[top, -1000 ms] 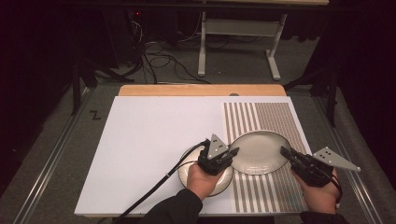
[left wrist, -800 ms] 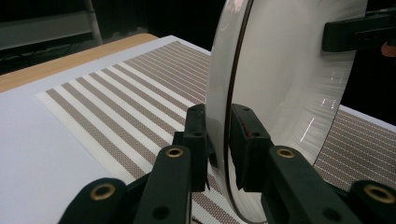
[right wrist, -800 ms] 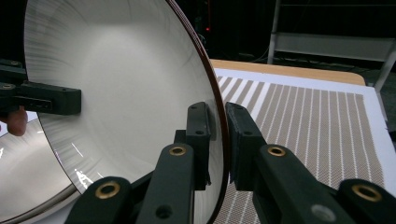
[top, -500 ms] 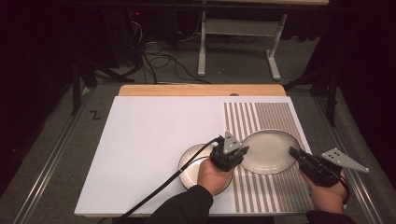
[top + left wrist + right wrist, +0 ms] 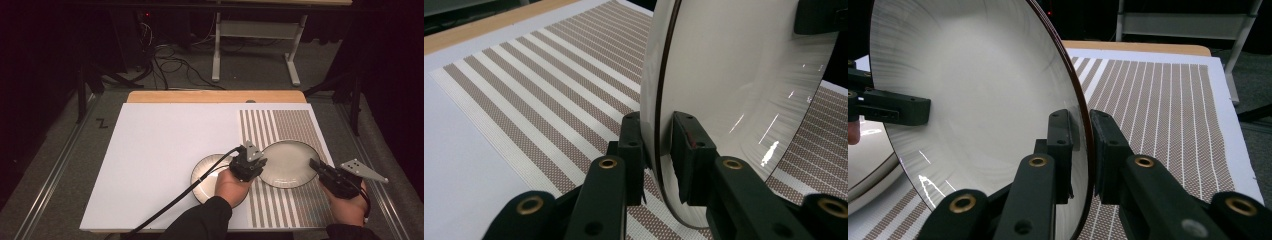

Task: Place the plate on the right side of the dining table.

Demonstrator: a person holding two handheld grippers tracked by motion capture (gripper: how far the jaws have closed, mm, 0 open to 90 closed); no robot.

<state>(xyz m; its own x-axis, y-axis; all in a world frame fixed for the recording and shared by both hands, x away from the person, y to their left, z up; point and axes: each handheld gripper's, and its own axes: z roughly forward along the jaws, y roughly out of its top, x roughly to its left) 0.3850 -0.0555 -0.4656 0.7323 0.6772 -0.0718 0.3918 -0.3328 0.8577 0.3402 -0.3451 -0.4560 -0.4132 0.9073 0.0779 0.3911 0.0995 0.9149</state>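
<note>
A white board (image 5: 165, 165) covers the table, with a striped mat (image 5: 290, 135) on its right part. Over the mat, a plate (image 5: 290, 162) is clamped by the rim from both sides: left gripper (image 5: 250, 162) and right gripper (image 5: 320, 170). A second plate (image 5: 207, 172) lies just left

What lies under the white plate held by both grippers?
The brown-and-white striped woven placemat lies beneath the round white plate with a dark rim, which both grippers pinch by opposite edges. The mat directly below is covered, so anything there is hidden.
</note>
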